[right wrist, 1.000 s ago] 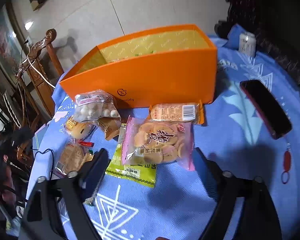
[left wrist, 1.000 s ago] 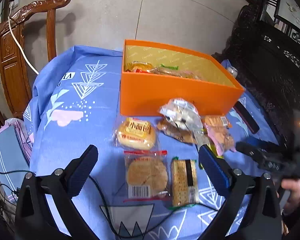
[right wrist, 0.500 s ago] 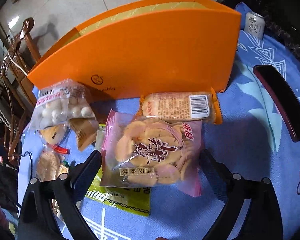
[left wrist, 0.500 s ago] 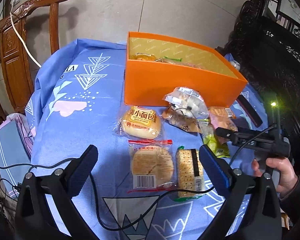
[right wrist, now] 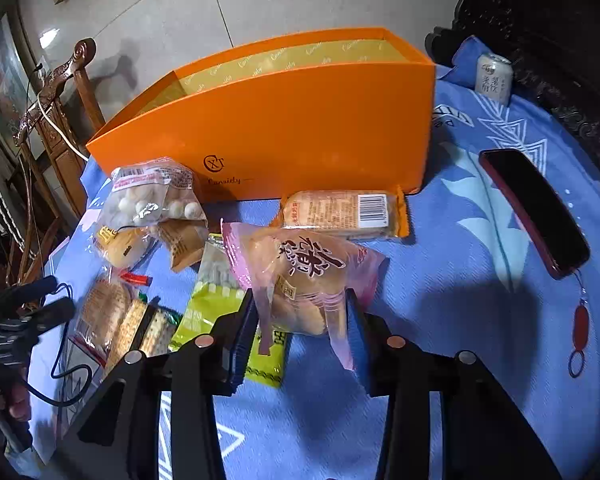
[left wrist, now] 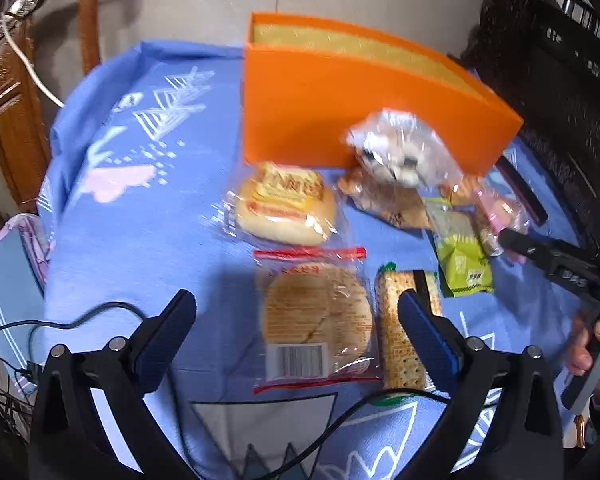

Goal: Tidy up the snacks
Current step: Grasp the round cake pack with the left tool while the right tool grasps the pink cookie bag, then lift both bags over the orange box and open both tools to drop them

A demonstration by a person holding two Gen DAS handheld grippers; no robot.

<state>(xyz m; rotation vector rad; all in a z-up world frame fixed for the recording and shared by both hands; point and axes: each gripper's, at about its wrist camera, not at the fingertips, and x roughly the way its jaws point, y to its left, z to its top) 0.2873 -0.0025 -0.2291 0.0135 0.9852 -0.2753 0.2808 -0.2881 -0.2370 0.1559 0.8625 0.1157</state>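
The blue tablecloth (right wrist: 480, 320) carries everything, and the orange box (right wrist: 300, 128) stands open-topped at its far side, so the sensible path for any snack is up over the tall front wall and down inside, not a push across the cloth. Loose snacks lie in a cluster right in front of that wall, some overlapping. The right gripper (right wrist: 300, 312) has its fingers closed on the near end of the pink cracker bag (right wrist: 296, 272), which bulges and tilts up between them while its far end sits near the barcode-wrapped bar (right wrist: 340, 212). The grip looks to be on crinkly film as much as on the contents, so I would lift gently, keep the bag level, and clear the green packet (right wrist: 208, 304) beneath it before swinging toward the box. The left gripper (left wrist: 296, 320) hovers with fingers spread wide, empty, above the round flat cake (left wrist: 316, 312) and beside the cracker pack (left wrist: 400, 332); its own cable trails across the cloth nearby and should be kept from snagging.
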